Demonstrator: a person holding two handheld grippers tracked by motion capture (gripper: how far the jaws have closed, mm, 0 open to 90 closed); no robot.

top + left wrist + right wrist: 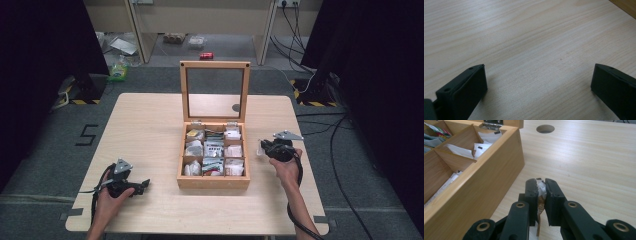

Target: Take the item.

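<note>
Clamping a small white packet (540, 188) in the right gripper (540, 185) just right of the open wooden box (213, 182), outside its compartments. Resting the left gripper (537, 82) spread and empty, well left of the box. Likely mid-transfer; direction unclear.

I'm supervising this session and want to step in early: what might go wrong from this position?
The right gripper pinches a small white packet by its crumpled edge, so it may slip or tear. It sits close beside the wooden box, whose wall it might bump. The upright glass lid could drop shut if the box gets knocked.
</note>
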